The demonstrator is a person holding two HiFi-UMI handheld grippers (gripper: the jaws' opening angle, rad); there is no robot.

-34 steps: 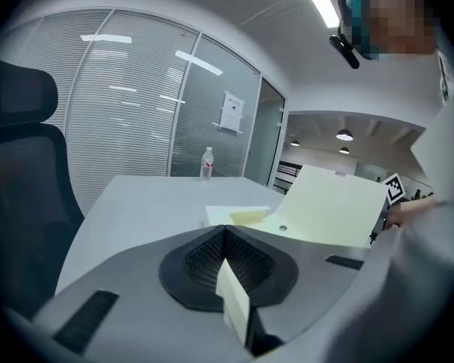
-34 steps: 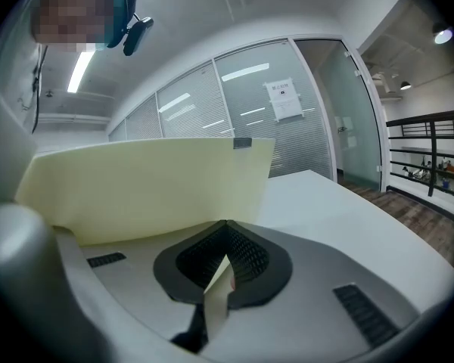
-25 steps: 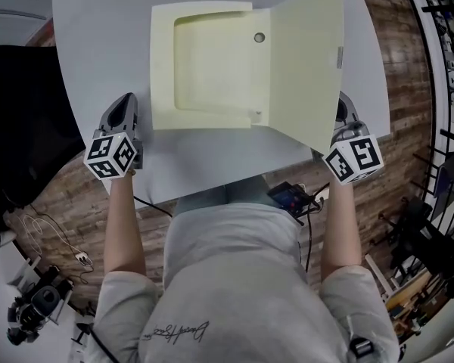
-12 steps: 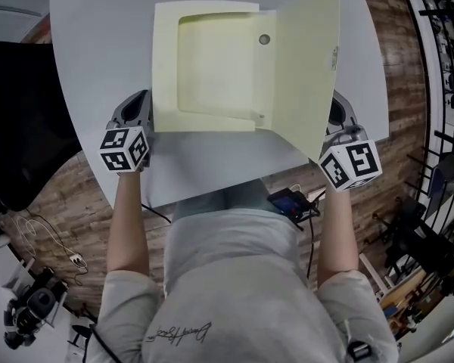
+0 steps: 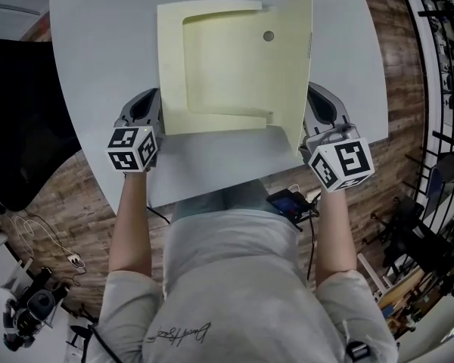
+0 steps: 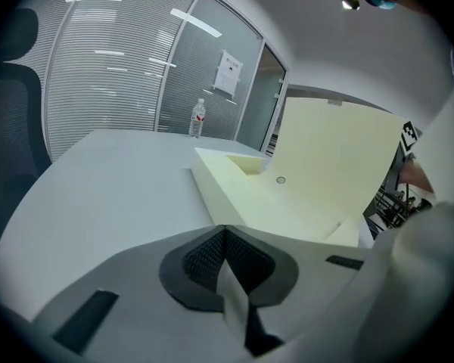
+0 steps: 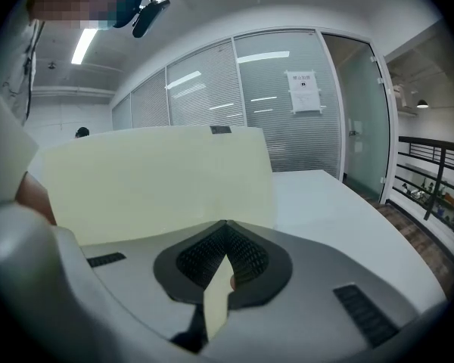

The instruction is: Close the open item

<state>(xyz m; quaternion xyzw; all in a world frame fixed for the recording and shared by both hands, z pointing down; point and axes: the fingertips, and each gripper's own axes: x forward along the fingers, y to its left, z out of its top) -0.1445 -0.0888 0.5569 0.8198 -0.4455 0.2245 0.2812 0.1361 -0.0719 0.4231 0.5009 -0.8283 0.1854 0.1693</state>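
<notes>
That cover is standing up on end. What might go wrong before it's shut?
The right gripper pinches only the cover's thin near edge; it may slip and flop back open. The left gripper clamps the base rim where the cover should land, so it might block closing.

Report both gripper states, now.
Left gripper: shut, holding nothing visible.
Right gripper: shut on the folder cover.

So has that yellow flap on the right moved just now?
Yes. The flap has swung up and left over the tray, away from the right edge of the table; the right gripper holds it.
</notes>
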